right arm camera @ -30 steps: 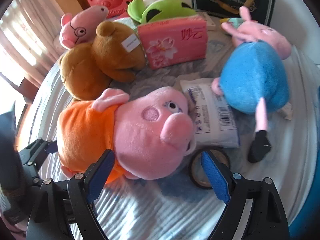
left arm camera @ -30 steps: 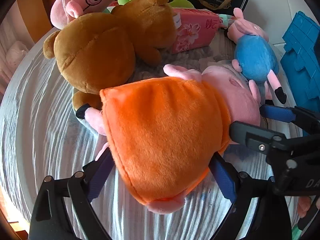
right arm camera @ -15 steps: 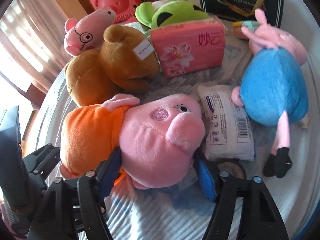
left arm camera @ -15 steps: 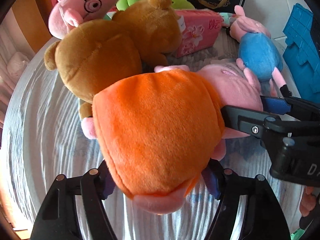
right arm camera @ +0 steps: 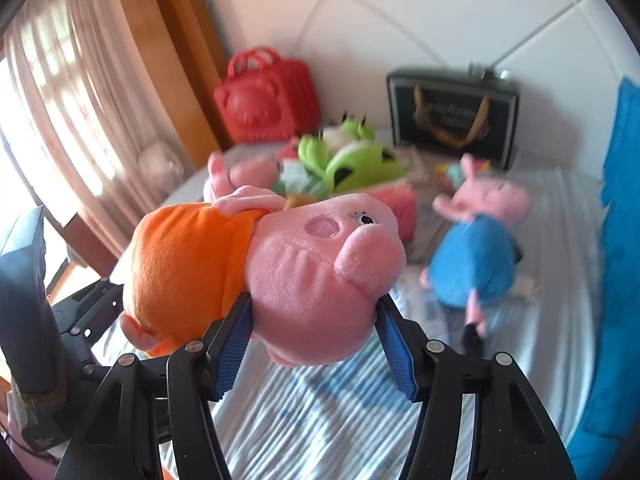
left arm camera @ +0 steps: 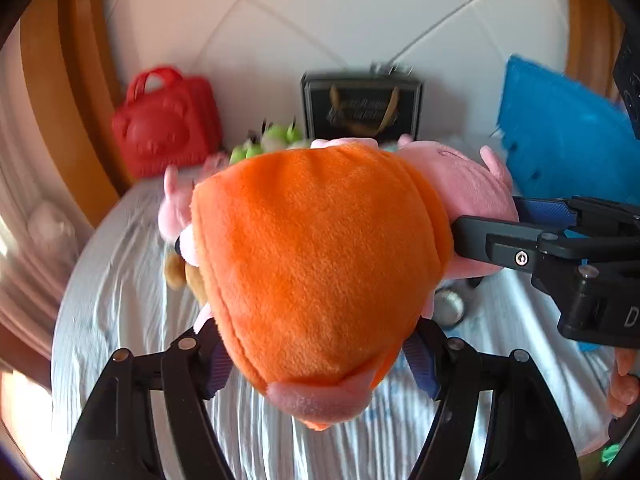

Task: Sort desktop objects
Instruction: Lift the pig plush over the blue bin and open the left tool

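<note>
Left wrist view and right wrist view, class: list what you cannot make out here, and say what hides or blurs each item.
- Brown bear, left wrist view: mostly hidden behind the orange-dressed pig plush.
- Lettering on the black gift bag, right wrist view: motion blur.
- Left tool pads, left wrist view: covered by the plush.
- Small round object, left wrist view: half hidden, unidentifiable.

**Black frames, blue ribbed pads**

The left black plastic two-finger gripper (left arm camera: 316, 354) has angular linkage arms with silver rivets. The right black plastic two-finger gripper (right arm camera: 314, 336) matches it, its fingers (right arm camera: 232, 344) faced with blue ribbed pads. Bare fingertips of the person's hand (left arm camera: 624, 384) show.
</note>
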Available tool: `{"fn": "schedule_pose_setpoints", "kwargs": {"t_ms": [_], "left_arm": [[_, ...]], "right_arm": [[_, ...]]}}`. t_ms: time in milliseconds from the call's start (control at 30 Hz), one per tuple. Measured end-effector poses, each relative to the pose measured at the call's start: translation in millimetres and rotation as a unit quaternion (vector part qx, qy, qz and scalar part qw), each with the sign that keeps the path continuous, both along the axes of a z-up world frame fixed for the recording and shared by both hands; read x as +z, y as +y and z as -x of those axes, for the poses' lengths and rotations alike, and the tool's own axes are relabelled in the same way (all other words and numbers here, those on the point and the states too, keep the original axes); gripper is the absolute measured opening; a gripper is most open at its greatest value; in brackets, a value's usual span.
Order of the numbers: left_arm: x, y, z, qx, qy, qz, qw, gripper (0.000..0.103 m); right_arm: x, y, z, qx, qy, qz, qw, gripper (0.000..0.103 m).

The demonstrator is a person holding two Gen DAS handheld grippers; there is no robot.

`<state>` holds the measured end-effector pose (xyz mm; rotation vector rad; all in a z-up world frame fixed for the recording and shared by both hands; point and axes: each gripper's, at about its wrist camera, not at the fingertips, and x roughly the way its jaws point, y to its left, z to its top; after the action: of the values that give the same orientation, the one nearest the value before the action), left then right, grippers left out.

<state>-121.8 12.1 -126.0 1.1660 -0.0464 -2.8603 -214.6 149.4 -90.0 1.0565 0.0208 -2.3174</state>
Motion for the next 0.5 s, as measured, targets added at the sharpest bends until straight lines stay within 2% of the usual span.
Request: {"fn": "schedule_pose_setpoints", "kwargs": {"t_ms": [133,267,367,500], "left_arm": [[51.9,21.3,-12.8,-0.042,0.063,-0.001,0.9971,0.071],[92.8,63.6,0.3,-0.095,0.115,-0.001,0.9888,0.071],[120.5,104.8,0.6,-0.141,0.146,-0.004,0.9792,0.071],[152.3,173.1,-1.6,-0.213,0.180,-0.019,0.9602,0.071]], "right_arm": [[55.1,25.4,-23.6,-0.033,0.060,0.007,0.998,0.061],[109.3,65.4,-48.0,-0.088,0.121,0.008,0.989,0.060],[137.1,101.4,-69.0,-0.133,0.155,0.006,0.979,0.055],[163.0,161.6,-100.0,-0.203,0.189,0.000,0.961,0.046]]}}
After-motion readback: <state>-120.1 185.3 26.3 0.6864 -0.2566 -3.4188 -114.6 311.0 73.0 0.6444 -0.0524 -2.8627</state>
